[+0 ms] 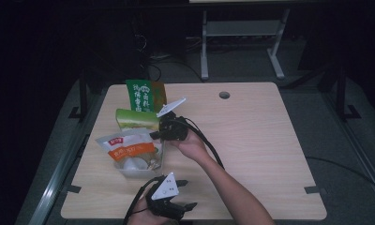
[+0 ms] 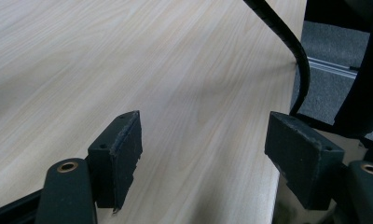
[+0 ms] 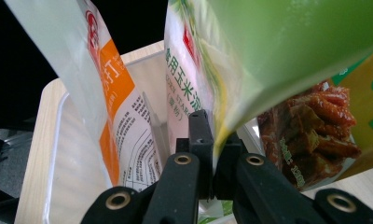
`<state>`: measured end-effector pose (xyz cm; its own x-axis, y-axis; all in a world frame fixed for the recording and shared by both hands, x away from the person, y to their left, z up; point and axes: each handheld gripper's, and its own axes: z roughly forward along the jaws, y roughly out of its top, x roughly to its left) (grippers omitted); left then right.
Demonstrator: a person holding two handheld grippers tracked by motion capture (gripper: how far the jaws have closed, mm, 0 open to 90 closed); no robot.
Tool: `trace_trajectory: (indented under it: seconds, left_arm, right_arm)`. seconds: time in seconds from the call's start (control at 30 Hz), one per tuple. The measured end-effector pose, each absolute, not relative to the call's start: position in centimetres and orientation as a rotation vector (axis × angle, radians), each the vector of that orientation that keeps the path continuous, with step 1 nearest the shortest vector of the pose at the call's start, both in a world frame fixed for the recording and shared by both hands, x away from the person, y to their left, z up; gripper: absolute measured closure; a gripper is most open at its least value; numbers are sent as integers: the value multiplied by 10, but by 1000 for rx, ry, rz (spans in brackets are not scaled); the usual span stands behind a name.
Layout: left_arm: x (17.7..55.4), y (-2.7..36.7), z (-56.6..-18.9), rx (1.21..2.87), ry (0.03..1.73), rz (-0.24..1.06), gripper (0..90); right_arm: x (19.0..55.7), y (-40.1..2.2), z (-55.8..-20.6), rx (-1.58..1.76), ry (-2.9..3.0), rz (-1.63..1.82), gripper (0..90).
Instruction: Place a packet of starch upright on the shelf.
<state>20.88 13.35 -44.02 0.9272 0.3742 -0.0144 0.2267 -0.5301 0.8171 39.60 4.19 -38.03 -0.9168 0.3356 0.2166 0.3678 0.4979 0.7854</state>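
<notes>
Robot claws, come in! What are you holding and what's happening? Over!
Right claw shut on the green pouch edge, over the clear bin. Left claw open, empty, above bare table. Orange pouch sits close beside the green one.

The high view is dim: only the desk (image 1: 251,140) catches soft overhead light, its surroundings nearly black, details grainy. The left gripper view is brighter, the desk's far edge soft. In the right gripper view the close green packet (image 3: 287,42) is blurred and glowing
</notes>
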Motion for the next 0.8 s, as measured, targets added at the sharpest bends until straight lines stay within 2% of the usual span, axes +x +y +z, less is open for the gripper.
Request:
trace_trajectory:
  seconds: [0.1, 0.23, 0.4, 0.5, 0.8]
  left_arm:
    - [209, 134, -440, 2155, 429, 201, 272]
    - [212, 136, -439, 2147, 436, 211, 269]
    - [217, 139, -438, 2137, 465, 218, 256]
    - [222, 141, -437, 2128, 489, 224, 247]
    - [229, 140, -437, 2121, 521, 241, 210]
  right_arm:
    - [397, 41, -379, -631, -2688, -1425, 884]
    - [398, 37, -378, -637, -2657, -1422, 777]
    - [398, 28, -374, -653, -2659, -1429, 714]
    - [399, 14, -370, -671, -2671, -1437, 634]
    - [399, -22, -370, -721, -2661, -1398, 501]
